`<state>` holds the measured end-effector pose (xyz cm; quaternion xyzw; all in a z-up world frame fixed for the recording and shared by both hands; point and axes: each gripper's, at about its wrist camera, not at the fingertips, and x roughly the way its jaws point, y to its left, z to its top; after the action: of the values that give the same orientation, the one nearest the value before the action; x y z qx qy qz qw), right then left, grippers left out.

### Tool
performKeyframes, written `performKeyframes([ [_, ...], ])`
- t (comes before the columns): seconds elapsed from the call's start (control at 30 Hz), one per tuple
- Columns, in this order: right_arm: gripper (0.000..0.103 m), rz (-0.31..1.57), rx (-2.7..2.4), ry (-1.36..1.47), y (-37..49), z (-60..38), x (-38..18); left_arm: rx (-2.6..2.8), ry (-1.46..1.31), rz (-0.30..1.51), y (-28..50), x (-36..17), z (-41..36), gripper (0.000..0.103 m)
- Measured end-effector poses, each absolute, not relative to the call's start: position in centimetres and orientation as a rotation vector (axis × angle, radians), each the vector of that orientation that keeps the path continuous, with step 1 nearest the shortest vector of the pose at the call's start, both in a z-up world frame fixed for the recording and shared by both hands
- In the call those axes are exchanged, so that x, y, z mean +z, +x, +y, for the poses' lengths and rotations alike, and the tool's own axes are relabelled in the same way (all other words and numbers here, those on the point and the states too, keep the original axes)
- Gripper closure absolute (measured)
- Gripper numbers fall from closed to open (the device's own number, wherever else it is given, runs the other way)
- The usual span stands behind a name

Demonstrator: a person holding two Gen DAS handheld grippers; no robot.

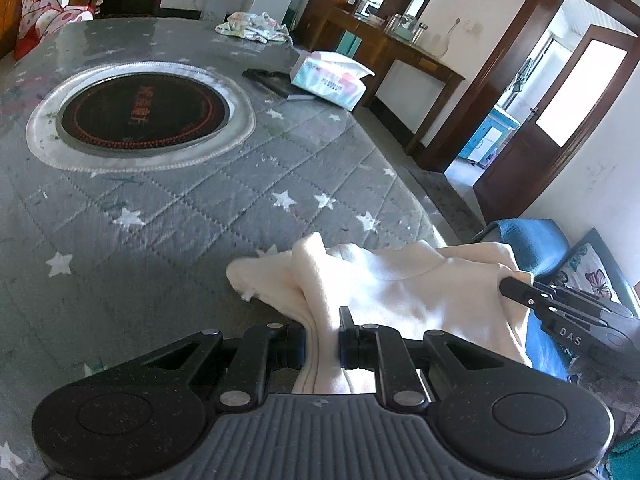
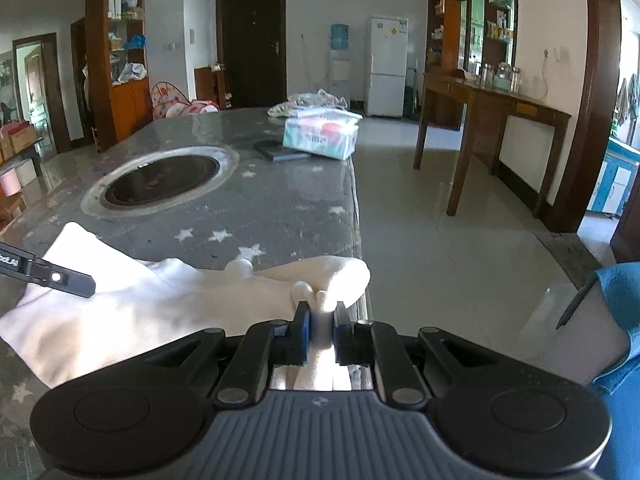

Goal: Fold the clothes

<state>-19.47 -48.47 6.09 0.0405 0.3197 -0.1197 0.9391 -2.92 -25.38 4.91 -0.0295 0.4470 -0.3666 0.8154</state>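
Cream garment (image 1: 400,280) pinched, L gripper (image 1: 323,340), R gripper (image 2: 320,334)

The garment (image 1: 400,280) lay at the worktop's (image 1: 180,208) near right edge, partly overhanging it. Farther in and to the left sat the round cooktop (image 1: 140,114). The tissue pack (image 1: 332,76) rested on a notebook (image 1: 276,82) at the far right, with bundled cloth (image 1: 252,26) behind it.
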Motion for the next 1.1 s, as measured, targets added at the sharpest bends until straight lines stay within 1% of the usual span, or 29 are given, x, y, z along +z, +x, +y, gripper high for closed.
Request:
performKeyframes([
  [0.2,0.092,0.682,-0.259,0.083,-19.0,-48.8,4.9,-0.768,-0.059,0.962,-2.8,4.5,-25.1,0.083],
  [0.27,0.090,0.686,-0.263,0.082,-18.9,-48.8,4.7,-0.763,-0.056,0.963,-2.8,4.3,-25.1,0.081],
  [0.3,0.090,0.688,-0.266,0.081,-18.9,-48.7,4.6,-0.760,-0.055,0.964,-2.8,4.3,-25.1,0.079],
  [0.37,0.086,0.688,-0.271,0.081,-18.9,-48.8,4.5,-0.755,-0.052,0.965,-2.8,4.2,-25.0,0.077],
  [0.47,0.086,0.686,-0.280,0.083,-19.1,-48.8,4.4,-0.747,-0.048,0.967,-2.9,4.0,-24.9,0.068],
  [0.53,0.086,0.688,-0.281,0.083,-19.3,-48.8,4.3,-0.741,-0.045,0.968,-2.9,3.9,-24.8,0.067],
  [0.6,0.082,0.689,-0.281,0.083,-19.4,-48.8,4.3,-0.733,-0.042,0.968,-2.9,3.8,-24.7,0.060],
  [0.63,0.077,0.687,-0.281,0.082,-19.5,-48.6,4.3,-0.729,-0.040,0.969,-2.9,3.7,-24.6,0.060],
  [0.7,0.073,0.685,-0.280,0.081,-19.6,-48.4,4.3,-0.720,-0.037,0.969,-2.9,3.6,-24.5,0.056],
  [0.73,0.069,0.685,-0.278,0.080,-19.7,-48.3,4.3,-0.716,-0.035,0.968,-2.9,3.6,-24.4,0.055],
  [0.8,0.066,0.682,-0.271,0.077,-19.9,-48.0,4.2,-0.707,-0.030,0.963,-2.9,3.6,-24.2,0.051],
  [0.87,0.058,0.681,-0.266,0.078,-20.0,-47.8,4.2,-0.700,-0.023,0.957,-3.0,3.7,-24.0,0.050],
  [0.93,0.055,0.681,-0.262,0.078,-20.2,-47.6,4.2,-0.699,-0.018,0.951,-3.1,3.7,-24.0,0.048],
  [1.0,0.052,0.683,-0.256,0.081,-20.3,-47.2,4.1,-0.700,-0.012,0.945,-3.3,3.7,-23.9,0.044],
  [1.03,0.048,0.684,-0.254,0.082,-20.4,-47.1,4.0,-0.698,-0.008,0.942,-3.5,3.7,-23.9,0.044],
  [1.1,0.046,0.686,-0.250,0.083,-20.6,-46.7,3.9,-0.697,-0.001,0.938,-3.7,3.7,-23.9,0.040],
])
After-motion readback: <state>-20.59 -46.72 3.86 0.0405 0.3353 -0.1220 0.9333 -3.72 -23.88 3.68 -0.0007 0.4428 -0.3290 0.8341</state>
